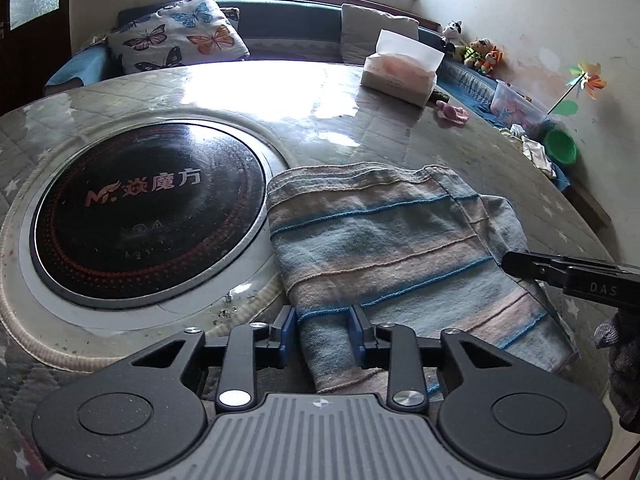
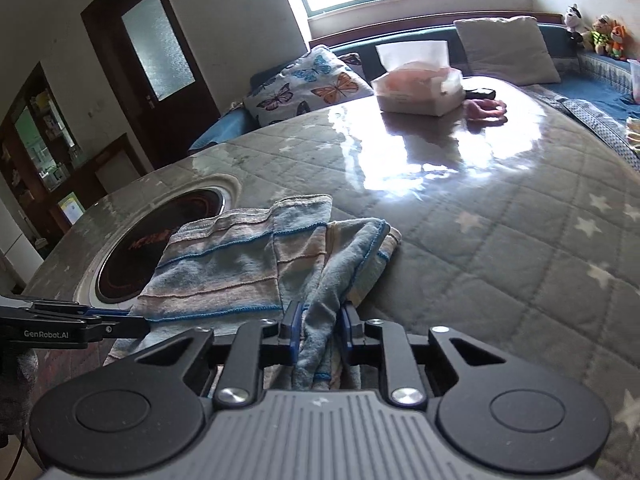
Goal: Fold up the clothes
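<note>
Striped towel [image 1: 384,240]: blue and tan terry, folded, lying on the desk [image 2: 500,240] just right of the black hob [image 1: 148,212], one corner over its rim.
Axis: long side runs from the near edge away toward the window; stripes cross it.
Left gripper [image 1: 323,326]: jaws straddle the near left edge, a gap beside the cloth; grip cannot be told.
Right gripper [image 2: 320,322]: clenched on the bunched right edge.
Hidden: near end lies under both grippers.
Beyond: tissue box [image 1: 400,68], well apart.
</note>
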